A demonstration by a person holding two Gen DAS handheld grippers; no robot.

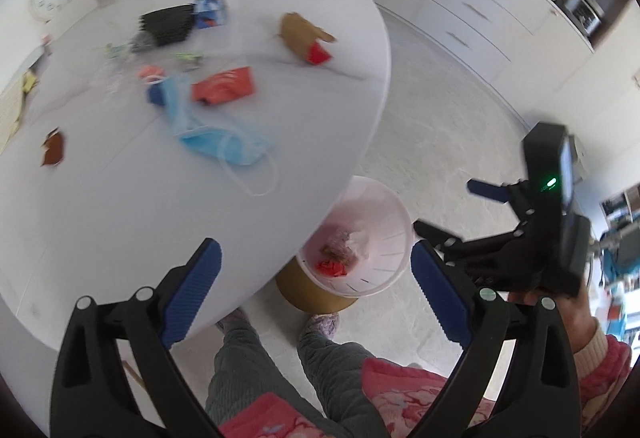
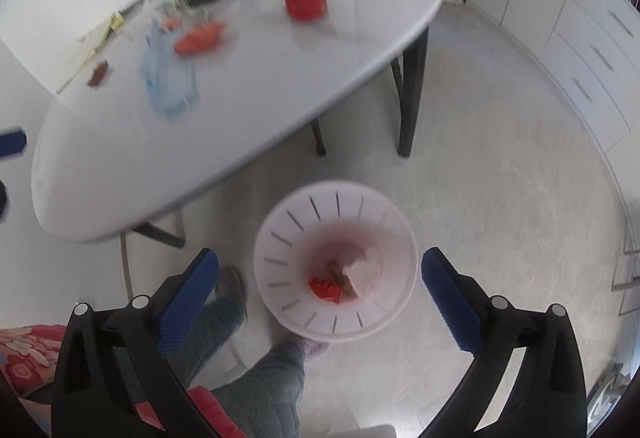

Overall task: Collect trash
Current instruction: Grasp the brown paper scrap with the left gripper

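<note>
Several pieces of trash already lie in the bottom of the white bin [image 2: 336, 262], which stands on the floor just beside the tabletop [image 1: 120, 238] edge: a red wrapper [image 2: 325, 288], something brown and a pale crumpled wad. Much is left, by the look of it. On the tabletop, in the upper left of the left wrist view, lie a blue face mask [image 1: 216, 133], an orange-red packet [image 1: 224, 85], a brown paper bag with a red end [image 1: 304, 37], a small brown scrap [image 1: 54, 147], a black tray [image 1: 166, 23] with a blue carton [image 1: 210, 11] beside it, and a few blurred bits I cannot name. I judge the task under way and far from done. The right gripper [image 2: 320, 294] hangs over the bin, pointing steeply down, its jaws spread wide with nothing between them; the bin's mouth shows in the gap. The left gripper [image 1: 316, 290] also tilts steeply down, straddling the tabletop's near edge in the lower middle of its frame, jaws wide and holding nothing. From the left view the right gripper appears at the right edge, gripped by a hand [image 1: 576, 314] in a pink patterned sleeve. Both views are blurred.
</note>
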